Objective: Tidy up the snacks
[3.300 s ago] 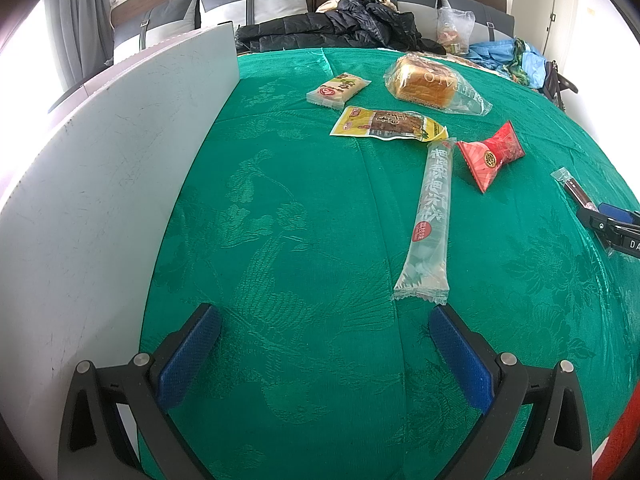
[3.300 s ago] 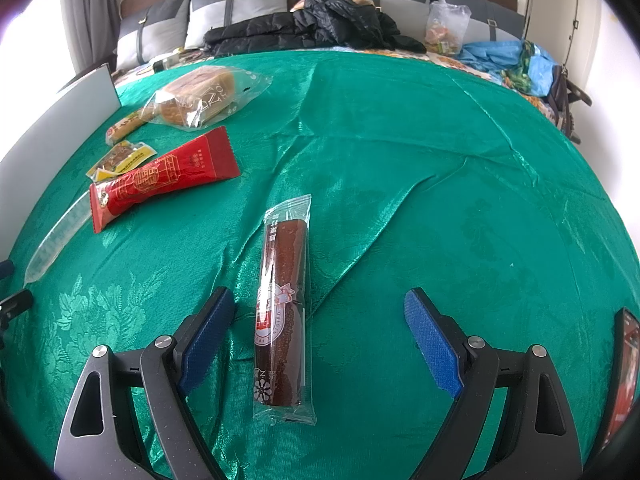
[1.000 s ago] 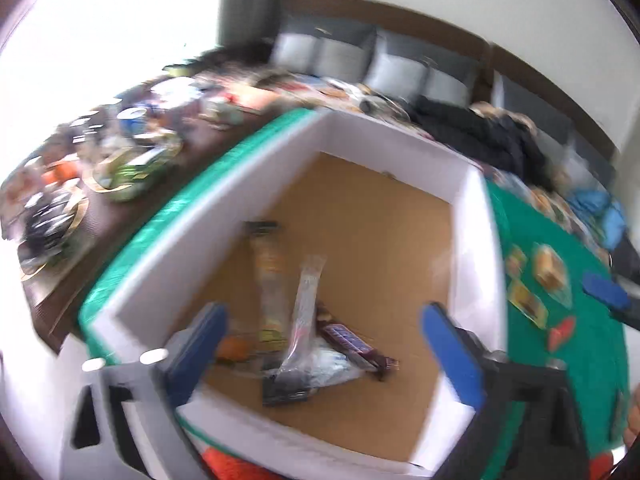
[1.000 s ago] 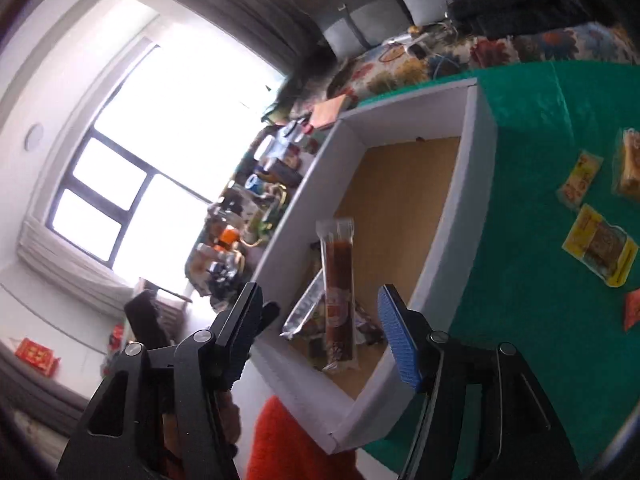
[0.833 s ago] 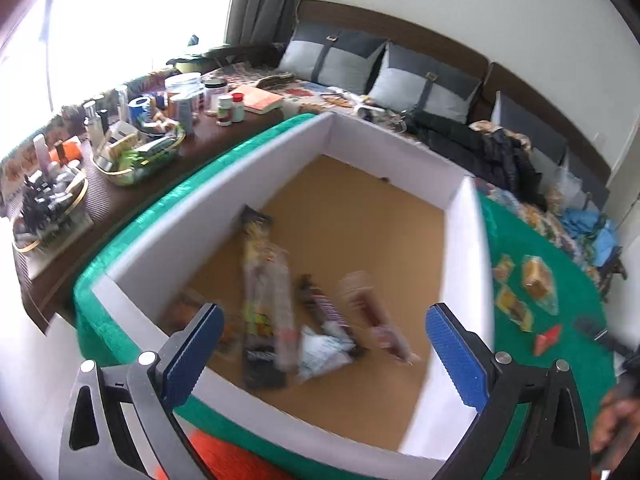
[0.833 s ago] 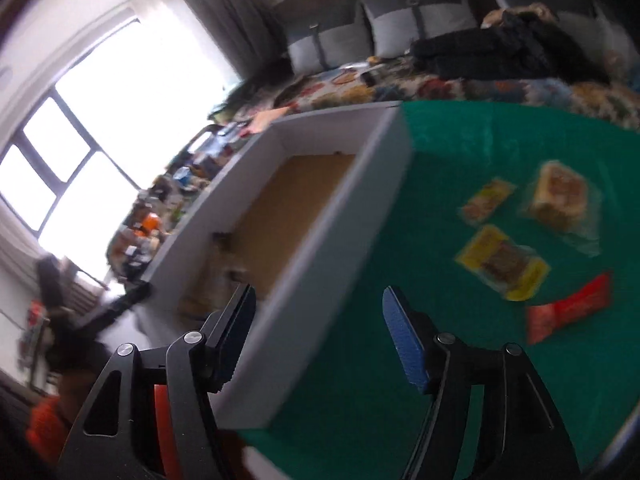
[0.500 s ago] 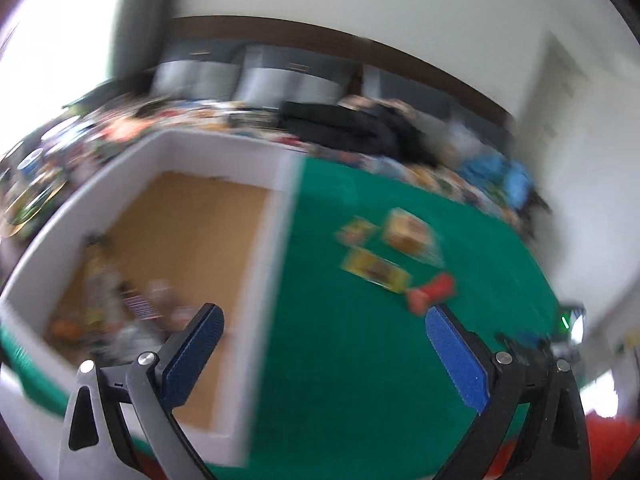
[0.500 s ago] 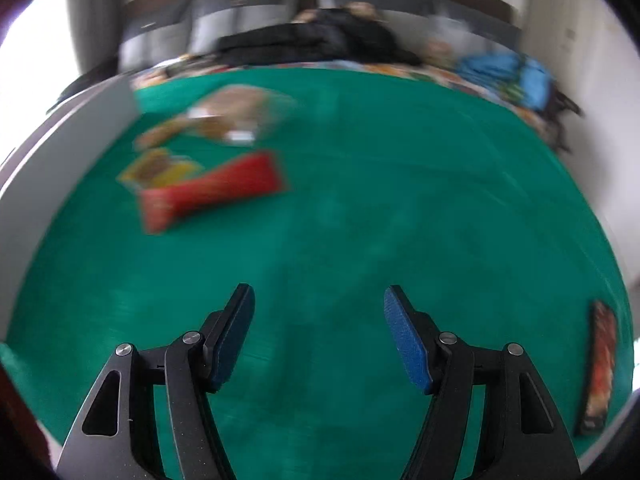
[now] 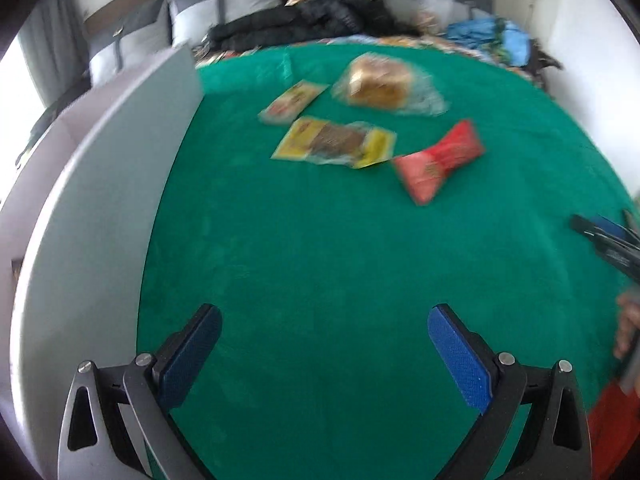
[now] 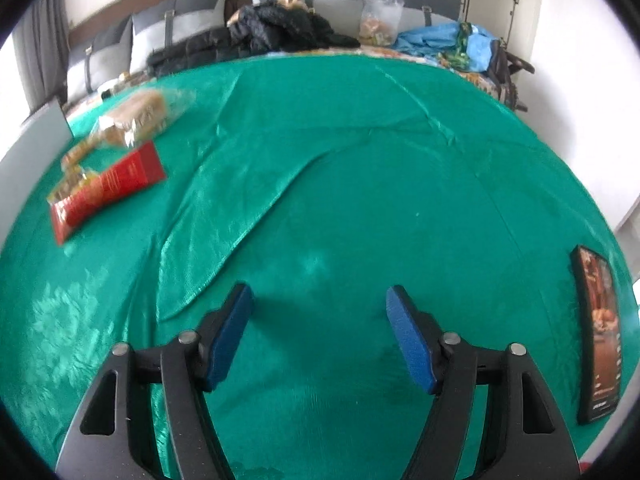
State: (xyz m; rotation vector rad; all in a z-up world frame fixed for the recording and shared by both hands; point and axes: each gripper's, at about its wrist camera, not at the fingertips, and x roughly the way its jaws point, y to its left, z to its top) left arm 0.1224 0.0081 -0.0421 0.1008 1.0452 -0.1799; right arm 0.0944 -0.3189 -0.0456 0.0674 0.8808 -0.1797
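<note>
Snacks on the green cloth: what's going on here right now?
A person is sorting snacks into the white box. Both hand-held grippers are empty and open: the left hand-held gripper hangs over bare green cloth beside the box, and the right hand-held gripper has just been opening, nothing between its pads. Still out: bread bag, two yellow packets, red packet and a dark packet.

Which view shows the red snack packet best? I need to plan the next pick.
The left wrist view: the red snack packet lies whole and unobstructed on the green cloth, though motion-blurred. The right wrist view also shows it, but far off at the left edge, stretched by the lens, partly covering another packet.
</note>
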